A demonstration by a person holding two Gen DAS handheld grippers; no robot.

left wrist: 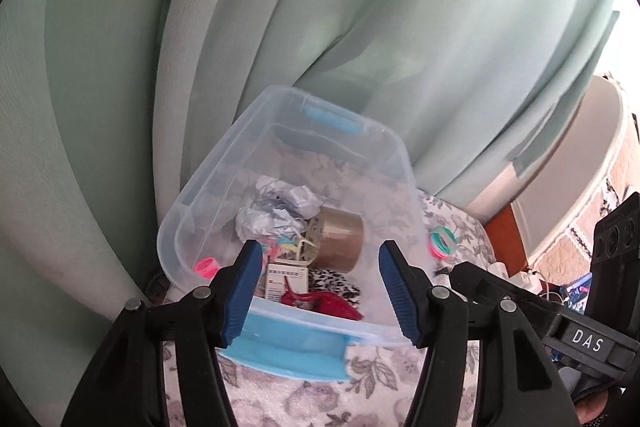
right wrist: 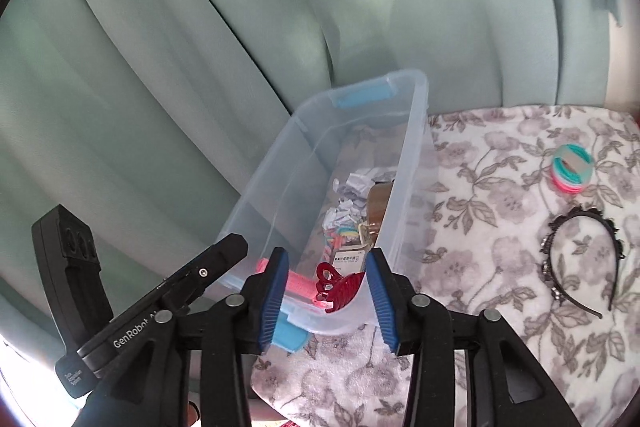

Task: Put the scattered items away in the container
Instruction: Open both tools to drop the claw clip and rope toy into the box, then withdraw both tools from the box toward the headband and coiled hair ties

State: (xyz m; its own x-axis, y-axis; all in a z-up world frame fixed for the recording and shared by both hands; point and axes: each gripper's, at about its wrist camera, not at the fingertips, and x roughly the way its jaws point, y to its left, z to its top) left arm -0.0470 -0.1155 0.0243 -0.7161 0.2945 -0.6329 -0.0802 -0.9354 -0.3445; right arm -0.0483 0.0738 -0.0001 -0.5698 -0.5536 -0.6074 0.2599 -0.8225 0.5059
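Observation:
A clear plastic container (left wrist: 200, 187) with blue handles stands on a floral cloth; it also shows in the right wrist view (right wrist: 416, 131). Inside lie crumpled paper (left wrist: 272, 207), a brown tape roll (left wrist: 340, 239), a small medicine box (left wrist: 286, 281) and a red hair claw (left wrist: 332, 303). My left gripper (left wrist: 320, 291) is open and empty over the container's near end. My right gripper (right wrist: 326, 301) is open, its fingers astride the near right corner, with the red hair claw (right wrist: 340, 287) between them inside the container. A stack of coloured hair ties (right wrist: 570, 169) and a black headband (right wrist: 580, 259) lie on the cloth to the right.
Pale green curtains (left wrist: 360, 27) hang right behind the container. The floral cloth (right wrist: 500, 187) ends close on the left of the container. Cables and clutter (left wrist: 560, 291) sit off the right edge in the left wrist view.

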